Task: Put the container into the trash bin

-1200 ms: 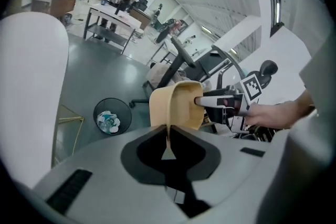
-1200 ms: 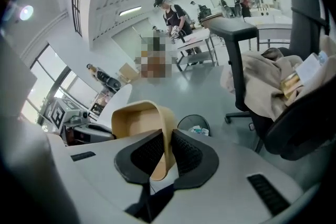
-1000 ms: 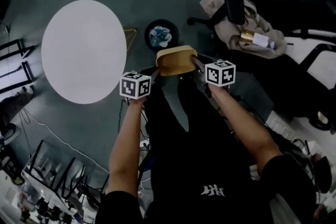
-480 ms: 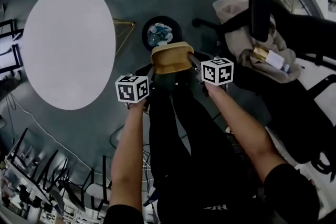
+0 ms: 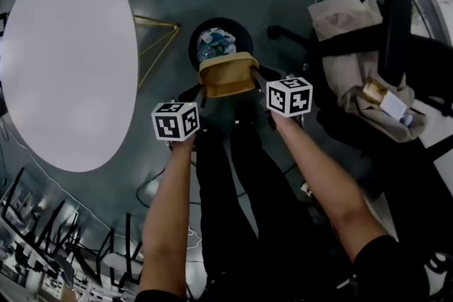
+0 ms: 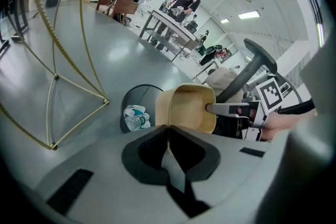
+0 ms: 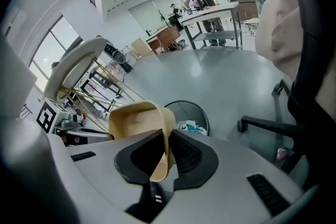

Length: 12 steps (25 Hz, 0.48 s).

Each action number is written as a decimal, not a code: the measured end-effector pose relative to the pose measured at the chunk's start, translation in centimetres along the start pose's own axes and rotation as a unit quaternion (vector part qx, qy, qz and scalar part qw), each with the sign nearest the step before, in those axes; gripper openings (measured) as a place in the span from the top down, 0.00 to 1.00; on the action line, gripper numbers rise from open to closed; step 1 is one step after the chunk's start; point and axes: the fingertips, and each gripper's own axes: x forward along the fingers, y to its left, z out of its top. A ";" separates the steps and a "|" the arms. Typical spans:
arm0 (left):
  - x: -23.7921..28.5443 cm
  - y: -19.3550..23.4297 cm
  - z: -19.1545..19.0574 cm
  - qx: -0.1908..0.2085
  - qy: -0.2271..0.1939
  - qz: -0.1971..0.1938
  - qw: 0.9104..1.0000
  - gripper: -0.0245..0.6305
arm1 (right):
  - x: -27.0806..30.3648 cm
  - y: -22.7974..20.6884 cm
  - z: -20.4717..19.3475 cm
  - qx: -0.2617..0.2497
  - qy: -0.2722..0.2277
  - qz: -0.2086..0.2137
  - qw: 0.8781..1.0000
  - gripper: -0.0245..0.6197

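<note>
A tan, empty, rounded-rectangular container (image 5: 228, 74) hangs in the air between both grippers, just on the near side of a round black trash bin (image 5: 216, 39). My left gripper (image 5: 203, 97) is shut on its left rim (image 6: 167, 124), and my right gripper (image 5: 257, 83) is shut on its right rim (image 7: 169, 140). The bin (image 6: 137, 107) stands on the grey floor and holds a crumpled plastic bottle and wrappers (image 7: 190, 127). In both gripper views the container (image 6: 186, 108) overlaps the bin's near edge (image 7: 189, 108).
A white round table (image 5: 67, 56) with gold wire legs (image 6: 58, 60) stands to the left of the bin. A black office chair draped with beige cloth (image 5: 354, 60) stands to the right. The holder's dark legs (image 5: 233, 194) are below the grippers. A person stands at a distant workbench (image 6: 185, 2).
Both grippers have sunk with the container, which now sits nearer the bin's rim. The grip on both rims is unchanged.
</note>
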 end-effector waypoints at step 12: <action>5.8 6.0 0.2 -0.009 -0.001 0.032 0.999 0.94 | 7.1 -2.4 -0.5 -0.025 0.007 -0.028 0.999 0.86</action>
